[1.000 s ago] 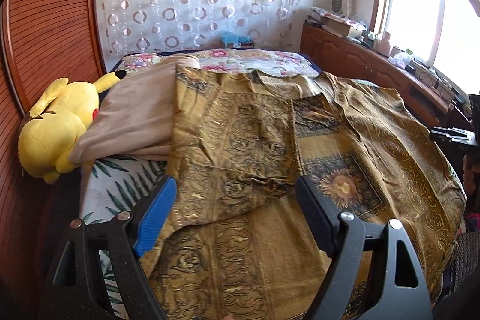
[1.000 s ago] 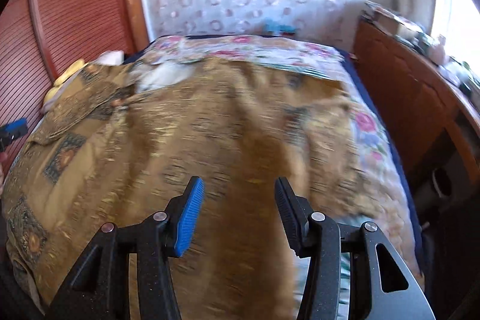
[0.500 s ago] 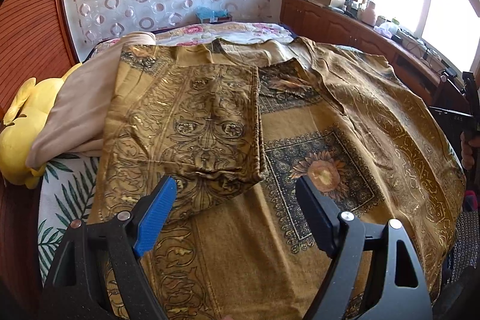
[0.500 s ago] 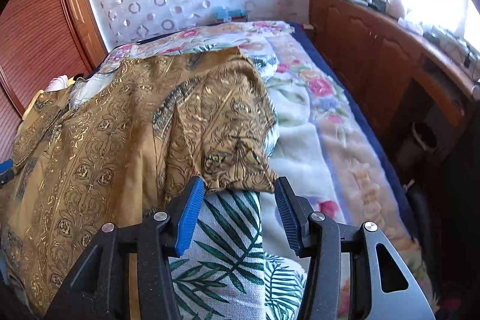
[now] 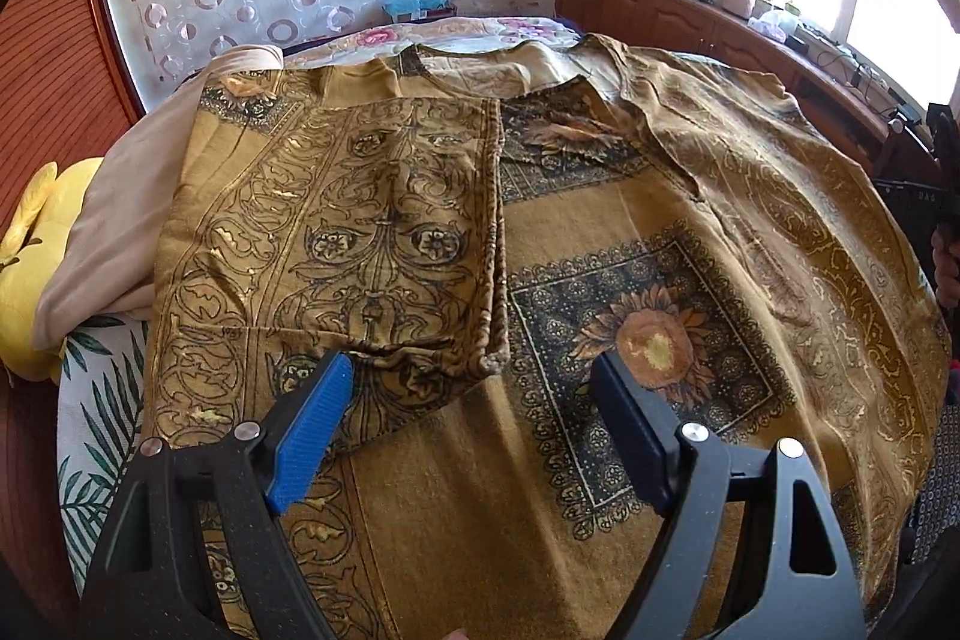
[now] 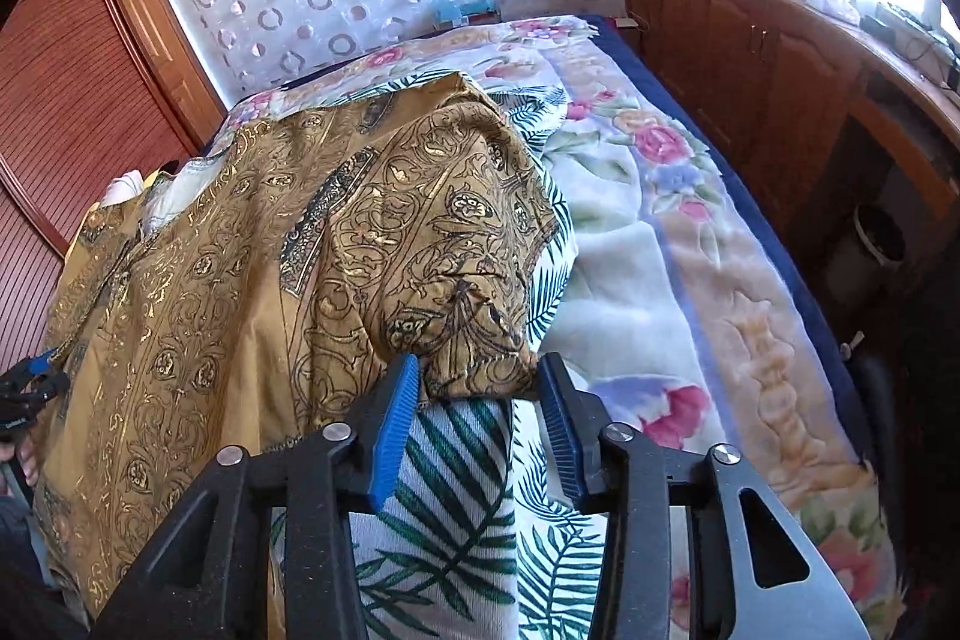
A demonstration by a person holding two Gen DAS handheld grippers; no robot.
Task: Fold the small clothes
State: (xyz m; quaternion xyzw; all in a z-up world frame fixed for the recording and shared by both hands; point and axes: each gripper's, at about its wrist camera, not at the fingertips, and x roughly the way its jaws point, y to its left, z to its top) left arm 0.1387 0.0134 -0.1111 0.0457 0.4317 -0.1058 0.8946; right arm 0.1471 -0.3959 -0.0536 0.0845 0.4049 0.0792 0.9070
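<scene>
A golden shirt with dark scroll print (image 5: 600, 460) lies spread on the bed, its left sleeve (image 5: 372, 244) folded in over the body. My left gripper (image 5: 474, 418) hangs open just above the shirt's lower middle, nothing between its fingers. In the right wrist view the shirt's other sleeve (image 6: 432, 232) drapes toward the bed's edge. My right gripper (image 6: 480, 370) is at that sleeve's hem with its jaws closing. The hem lies between the blue pads, and I see no firm pinch.
A yellow plush toy (image 5: 30, 268) and a beige pillow (image 5: 120, 196) lie left of the shirt. Under it are a leaf-print sheet (image 6: 450, 508) and a floral blanket (image 6: 690, 280). Wooden cabinets (image 6: 780, 70) run along the right; a wooden wardrobe (image 6: 72, 88) stands left.
My right gripper swung from over the shirt's body to the right sleeve's hem and its jaws narrowed. The left gripper moved closer over the shirt, staying open.
</scene>
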